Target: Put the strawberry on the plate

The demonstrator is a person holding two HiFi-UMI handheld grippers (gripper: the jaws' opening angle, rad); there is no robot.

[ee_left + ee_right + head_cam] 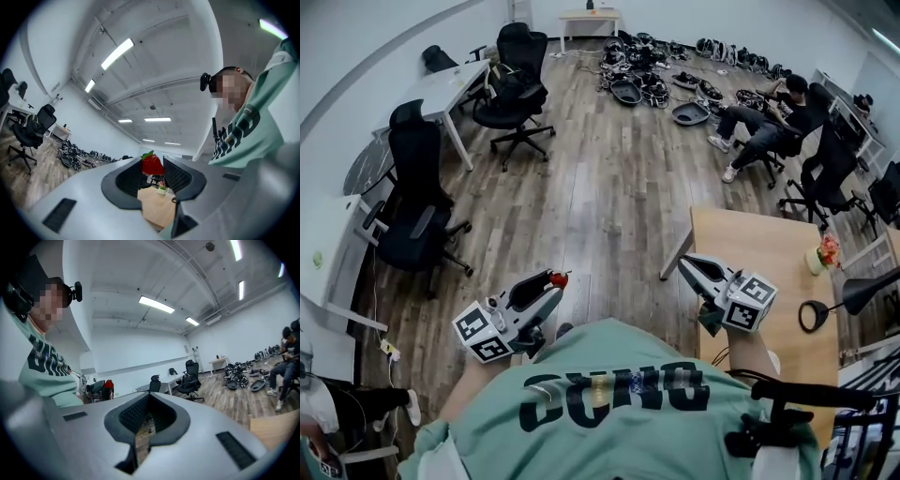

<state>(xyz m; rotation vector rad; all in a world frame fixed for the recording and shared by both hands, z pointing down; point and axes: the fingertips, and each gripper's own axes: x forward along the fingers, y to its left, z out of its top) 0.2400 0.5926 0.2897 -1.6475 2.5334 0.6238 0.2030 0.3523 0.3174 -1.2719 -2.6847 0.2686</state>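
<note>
A red strawberry (558, 277) with a green cap sits pinched at the tip of my left gripper (553, 283), held in the air over the wooden floor. In the left gripper view the strawberry (152, 165) is clamped between the two dark pads (177, 174). My right gripper (685, 262) hovers by the near left corner of a light wooden table (759, 253); its jaws meet at the tips with nothing between them. In the right gripper view, the right gripper (147, 397) looks past the left one and its strawberry (108, 383). No plate shows in any view.
On the table stand a small flower pot (822, 255) and a black desk lamp (839, 302). Black office chairs (417, 202) and white desks (455, 89) line the left. A seated person (769, 122) and gear piled on the floor (642, 70) are at the back.
</note>
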